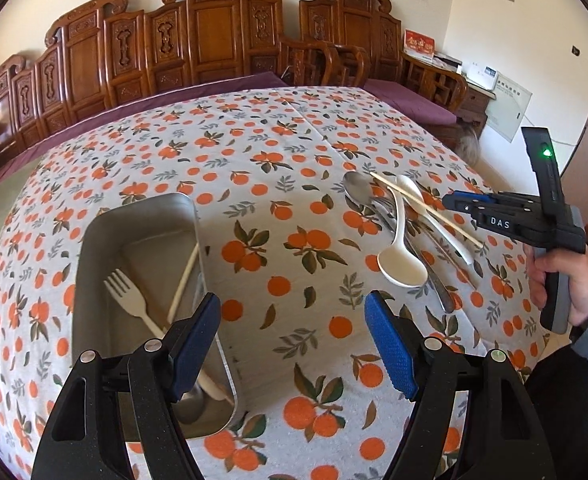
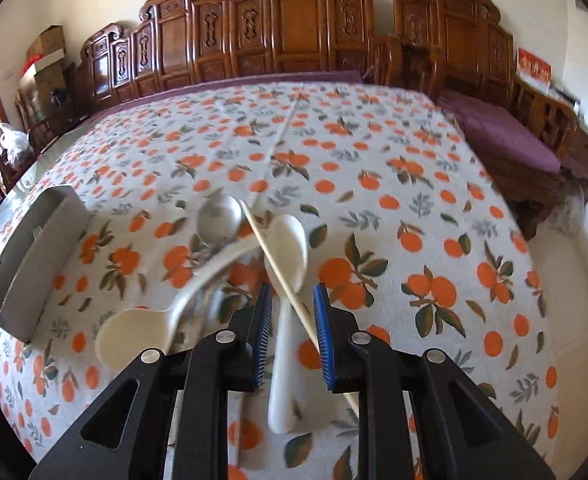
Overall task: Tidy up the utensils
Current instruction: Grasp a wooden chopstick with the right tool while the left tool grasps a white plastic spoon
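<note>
A metal tray (image 1: 94, 248) on the left holds a cream plastic fork (image 1: 128, 296) and a chopstick (image 1: 184, 280). My left gripper (image 1: 294, 340) is open and empty, just right of the tray. A pile of utensils lies at the right: a metal spoon (image 1: 356, 188), two white spoons (image 1: 400, 266) and a chopstick (image 1: 426, 210). My right gripper (image 2: 293, 336) is open, its jaws on either side of a white spoon's handle (image 2: 284, 360) and the chopstick (image 2: 278, 264), low over the pile. The tray (image 2: 34, 248) shows at the left of the right wrist view.
The table has an orange-print cloth (image 1: 278, 152). Carved wooden benches with purple cushions (image 2: 506, 136) stand behind and to the right. The table's right edge drops to a pale floor (image 2: 566, 272).
</note>
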A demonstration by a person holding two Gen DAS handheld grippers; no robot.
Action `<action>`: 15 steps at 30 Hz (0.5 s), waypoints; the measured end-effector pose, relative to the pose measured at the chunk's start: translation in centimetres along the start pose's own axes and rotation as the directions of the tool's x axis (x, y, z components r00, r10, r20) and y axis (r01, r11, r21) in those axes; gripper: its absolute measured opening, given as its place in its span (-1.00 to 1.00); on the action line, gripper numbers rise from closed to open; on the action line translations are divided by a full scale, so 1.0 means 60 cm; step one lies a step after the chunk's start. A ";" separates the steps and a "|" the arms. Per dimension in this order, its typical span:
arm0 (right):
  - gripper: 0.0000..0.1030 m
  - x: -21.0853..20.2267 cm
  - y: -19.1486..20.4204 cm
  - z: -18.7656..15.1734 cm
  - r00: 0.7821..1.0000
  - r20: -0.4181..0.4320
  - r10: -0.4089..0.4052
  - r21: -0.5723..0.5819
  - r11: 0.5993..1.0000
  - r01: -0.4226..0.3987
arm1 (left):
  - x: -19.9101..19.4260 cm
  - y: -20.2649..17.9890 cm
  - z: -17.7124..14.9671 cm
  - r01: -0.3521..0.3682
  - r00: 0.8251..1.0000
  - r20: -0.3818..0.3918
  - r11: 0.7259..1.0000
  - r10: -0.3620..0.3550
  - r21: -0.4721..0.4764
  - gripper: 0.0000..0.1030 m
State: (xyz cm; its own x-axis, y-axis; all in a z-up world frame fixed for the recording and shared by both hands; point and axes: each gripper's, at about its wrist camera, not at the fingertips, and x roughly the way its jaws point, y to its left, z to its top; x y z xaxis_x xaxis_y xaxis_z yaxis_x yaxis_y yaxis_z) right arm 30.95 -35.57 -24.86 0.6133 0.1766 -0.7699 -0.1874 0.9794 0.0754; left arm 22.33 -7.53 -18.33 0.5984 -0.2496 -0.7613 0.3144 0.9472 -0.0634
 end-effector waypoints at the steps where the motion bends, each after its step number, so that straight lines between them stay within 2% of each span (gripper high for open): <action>1: -0.54 0.006 -0.003 -0.001 1.000 -0.010 0.010 0.002 1.000 -0.010 | 0.007 -0.003 0.002 -0.001 1.000 -0.007 1.000 0.001 -0.004 0.38; 5: -0.54 0.030 -0.008 -0.009 0.999 -0.039 0.038 0.004 0.999 -0.038 | 0.019 -0.015 0.006 -0.006 1.000 -0.015 1.000 0.006 0.010 0.38; 9: -0.54 0.042 -0.009 -0.011 0.998 -0.062 0.011 -0.015 1.000 -0.012 | 0.032 -0.032 0.014 -0.016 1.000 -0.026 0.999 0.016 0.033 0.38; 11: -0.54 0.045 -0.015 -0.011 0.997 -0.067 0.026 0.004 1.000 -0.026 | 0.039 -0.041 0.020 -0.017 0.999 -0.028 0.999 0.019 0.044 0.38; 12: -0.56 0.045 -0.016 -0.011 0.997 -0.066 0.026 0.008 1.000 -0.026 | 0.042 -0.044 0.024 -0.016 0.999 -0.029 0.999 0.018 0.046 0.38; 13: -0.71 0.045 -0.016 -0.011 0.997 -0.067 0.034 0.009 0.999 -0.034 | 0.045 -0.049 0.027 -0.015 0.999 -0.030 0.999 0.016 0.048 0.38; 15: -0.78 0.044 -0.016 -0.011 0.996 -0.071 0.053 0.008 0.999 -0.053 | 0.053 -0.059 0.033 -0.011 0.999 -0.034 0.998 0.013 0.054 0.38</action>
State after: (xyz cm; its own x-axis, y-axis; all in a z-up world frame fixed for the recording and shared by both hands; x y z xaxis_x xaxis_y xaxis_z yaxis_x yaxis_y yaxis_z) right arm 32.23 -36.10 -27.38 0.5467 0.2211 -0.8076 -0.2131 0.9695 0.1212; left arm 24.61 -12.10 -19.24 0.5770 -0.2300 -0.7837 0.3466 0.9378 -0.0200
